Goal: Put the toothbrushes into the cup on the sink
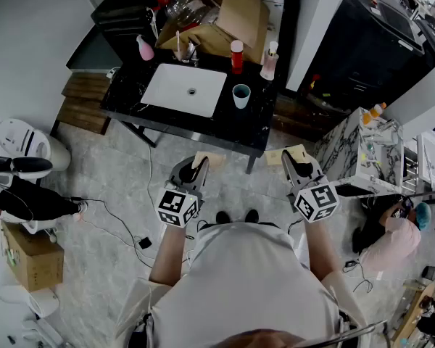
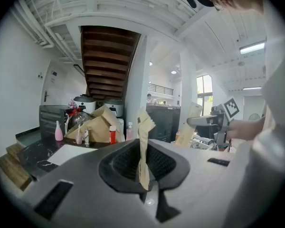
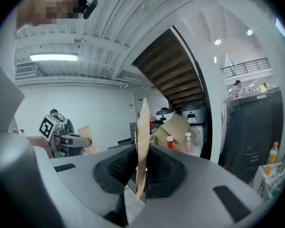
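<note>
In the head view my left gripper is shut on a flat tan paper packet, and my right gripper is shut on a second tan packet. Both are held about level over the floor, in front of the black counter. The white sink sits in that counter, with a light blue cup to its right. In the left gripper view the packet stands upright between the pads of the left gripper. In the right gripper view the right gripper clamps its own packet. No bare toothbrush is visible.
On the counter stand a pink bottle, a faucet, a red bottle, a pale pump bottle and an open cardboard box. A marble-topped cabinet is at the right, wooden steps at the left. Cables cross the floor.
</note>
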Demonstrator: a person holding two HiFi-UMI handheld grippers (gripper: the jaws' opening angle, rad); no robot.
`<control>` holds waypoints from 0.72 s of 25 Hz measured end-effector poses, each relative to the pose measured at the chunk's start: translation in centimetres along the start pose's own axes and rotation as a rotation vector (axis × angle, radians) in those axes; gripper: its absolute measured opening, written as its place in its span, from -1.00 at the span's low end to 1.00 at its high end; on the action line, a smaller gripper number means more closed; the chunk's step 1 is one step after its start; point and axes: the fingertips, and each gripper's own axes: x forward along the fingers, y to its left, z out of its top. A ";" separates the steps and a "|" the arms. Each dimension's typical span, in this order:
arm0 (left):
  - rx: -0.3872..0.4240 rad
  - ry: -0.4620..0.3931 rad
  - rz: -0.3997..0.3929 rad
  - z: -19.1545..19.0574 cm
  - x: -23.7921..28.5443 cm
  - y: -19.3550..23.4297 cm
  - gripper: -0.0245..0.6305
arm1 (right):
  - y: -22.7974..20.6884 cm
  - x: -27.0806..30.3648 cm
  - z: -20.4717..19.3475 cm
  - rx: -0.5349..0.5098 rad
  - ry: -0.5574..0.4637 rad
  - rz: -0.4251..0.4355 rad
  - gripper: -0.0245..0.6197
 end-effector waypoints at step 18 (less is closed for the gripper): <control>-0.012 0.002 -0.020 -0.4 -0.3 1.4 -0.82 | 0.5 0.9 0.0 0.039 -0.009 -0.044 -0.73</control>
